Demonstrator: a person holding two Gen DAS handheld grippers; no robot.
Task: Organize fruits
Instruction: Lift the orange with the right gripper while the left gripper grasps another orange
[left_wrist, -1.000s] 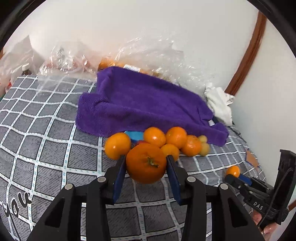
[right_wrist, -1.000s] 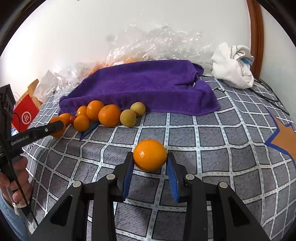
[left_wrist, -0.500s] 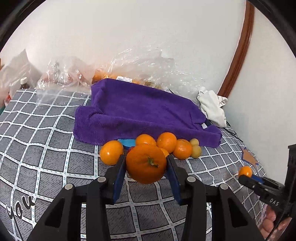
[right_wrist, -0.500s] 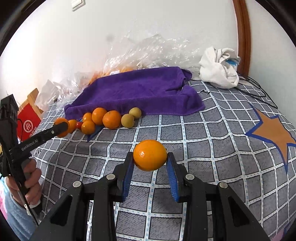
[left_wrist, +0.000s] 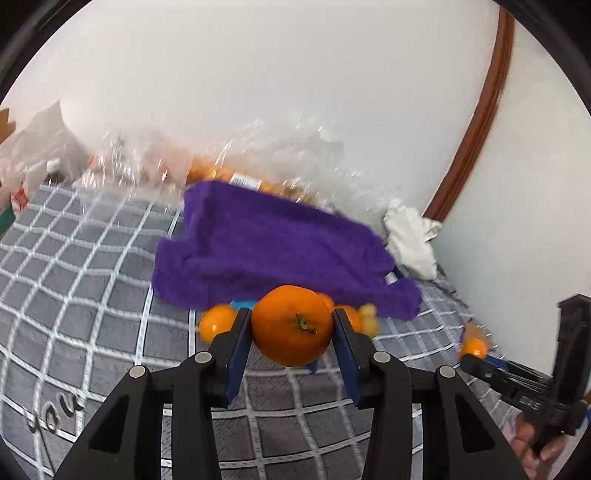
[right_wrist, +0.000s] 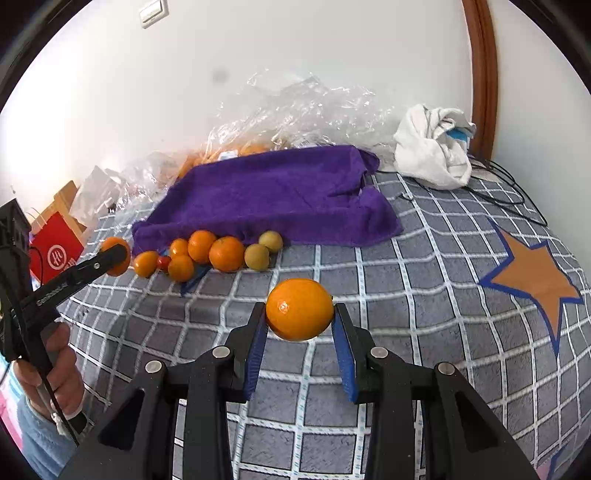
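My left gripper (left_wrist: 291, 326) is shut on a big orange (left_wrist: 288, 332) with a green stem, held above the checked bedspread. In the right wrist view my right gripper (right_wrist: 300, 314) is shut on a second orange (right_wrist: 300, 309), also lifted off the cover. A row of fruit (right_wrist: 207, 253) lies along the front edge of the purple towel (right_wrist: 273, 192): several oranges, a small red fruit (right_wrist: 163, 262) and two yellow-green fruits (right_wrist: 256, 256). The left gripper with its orange (right_wrist: 115, 255) shows at that view's left edge.
Crumpled clear plastic bags (right_wrist: 295, 114) with more oranges lie behind the towel against the white wall. A white cloth (right_wrist: 432, 151) and black cables sit at the back right. A red paper bag (right_wrist: 55, 251) stands at the left. An orange star (right_wrist: 535, 273) marks the bedspread.
Both grippers have risen with their oranges still gripped, so the bed and fruit row look farther off. The left view is now blurred by motion.
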